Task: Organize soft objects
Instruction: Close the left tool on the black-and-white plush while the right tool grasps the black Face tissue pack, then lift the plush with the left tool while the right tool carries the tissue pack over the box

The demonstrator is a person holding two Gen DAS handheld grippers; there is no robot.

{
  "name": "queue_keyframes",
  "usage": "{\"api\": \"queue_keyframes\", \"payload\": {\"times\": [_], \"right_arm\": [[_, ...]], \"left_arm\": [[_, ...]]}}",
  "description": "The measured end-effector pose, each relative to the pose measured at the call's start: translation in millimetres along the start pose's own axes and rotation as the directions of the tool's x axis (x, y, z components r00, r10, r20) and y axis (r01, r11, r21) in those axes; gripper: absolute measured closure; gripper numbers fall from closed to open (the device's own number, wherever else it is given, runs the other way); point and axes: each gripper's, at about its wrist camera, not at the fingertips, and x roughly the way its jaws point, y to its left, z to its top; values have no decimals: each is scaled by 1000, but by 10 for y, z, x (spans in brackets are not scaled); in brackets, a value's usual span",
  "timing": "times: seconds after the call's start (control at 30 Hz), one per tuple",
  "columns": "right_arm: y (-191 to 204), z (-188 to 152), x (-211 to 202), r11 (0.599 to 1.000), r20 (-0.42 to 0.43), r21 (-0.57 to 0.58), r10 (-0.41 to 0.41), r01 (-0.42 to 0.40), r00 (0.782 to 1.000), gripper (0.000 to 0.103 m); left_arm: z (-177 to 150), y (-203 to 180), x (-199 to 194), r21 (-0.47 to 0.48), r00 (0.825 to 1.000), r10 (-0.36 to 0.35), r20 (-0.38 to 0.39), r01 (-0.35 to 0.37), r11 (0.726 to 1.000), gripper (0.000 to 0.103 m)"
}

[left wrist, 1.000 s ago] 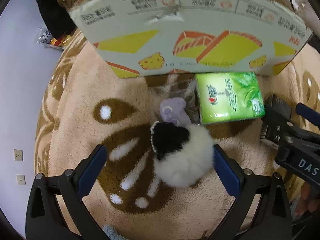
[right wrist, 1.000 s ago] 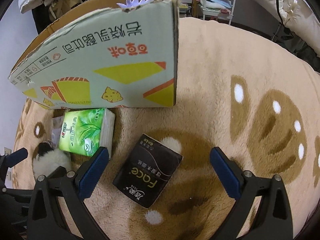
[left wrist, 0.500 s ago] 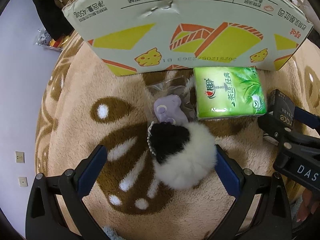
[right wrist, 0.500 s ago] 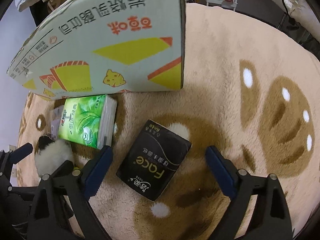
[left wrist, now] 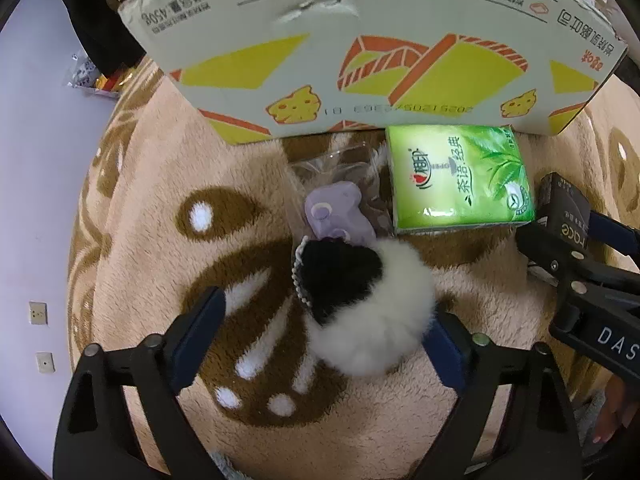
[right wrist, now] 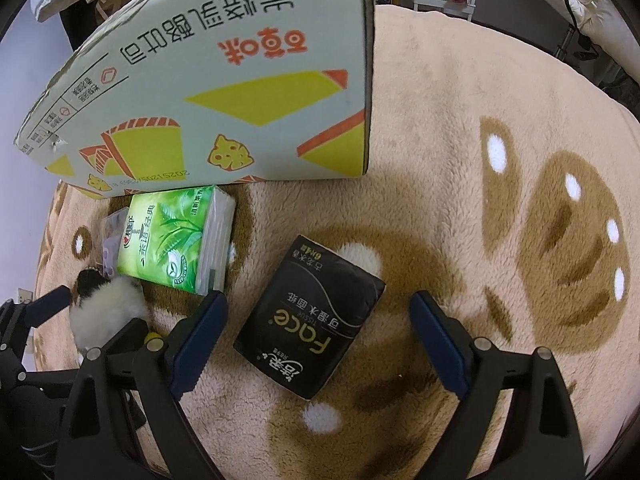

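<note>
Here the left gripper (left wrist: 326,330) is pointing steeply down at a beige plush rug (left wrist: 140,208) with brown markings, and its jaws are closing around a black-and-white fluffy pom-pom (left wrist: 360,304). The pom-pom is lying between the blue pads; the right pad (left wrist: 444,354) is brushing its fur, while the left pad (left wrist: 198,334) is standing clear of it, so there is no grip on it as yet. Just beyond the pom-pom a lilac soft toy in a clear bag (left wrist: 340,212) is lying, touching it, and beside that a green tissue pack (left wrist: 460,178) is resting against the foot of a printed cardboard box (left wrist: 360,52).

The right gripper (right wrist: 318,334) is hovering over a black tissue pack (right wrist: 310,320) lying flat and slantwise on the rug, well clear of the box. Its jaws are standing wide, with both pads away from the pack's sides; nothing is being grasped. In the right wrist view the green pack is sitting just left of the left pad, and the pom-pom is showing further left, beside the other gripper's frame. At the lower right edge of the left wrist view, fingertips of a person's hand (left wrist: 612,416) are showing behind the right gripper's body.
</note>
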Motion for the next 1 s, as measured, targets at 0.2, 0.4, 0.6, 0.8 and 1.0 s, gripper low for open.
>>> {"api": "queue_keyframes", "payload": {"times": [0.2, 0.4, 0.6, 0.8, 1.0], "right_arm": [[8, -22, 28, 1000, -16, -9, -2, 2, 1000, 11], [-24, -48, 8, 1000, -27, -6, 0, -1, 1000, 22], [-14, -82, -52, 1000, -33, -21, -8, 8, 999, 43], [-45, -109, -113, 1000, -35, -16, -2, 1, 999, 45], [-100, -161, -237, 1000, -20, -12, 17, -17, 1000, 47]], "left_arm": [[-14, -10, 18, 11, 1000, -8, -11, 8, 1000, 24], [-20, -73, -11, 30, 999, -41, -2, 42, 999, 43], [-38, -126, -55, 28, 995, -104, 1, 104, 994, 69], [-84, -71, -98, 15, 992, -123, 9, 122, 992, 71], [-125, 52, -179, -5, 992, -122, 34, 122, 992, 71]]}}
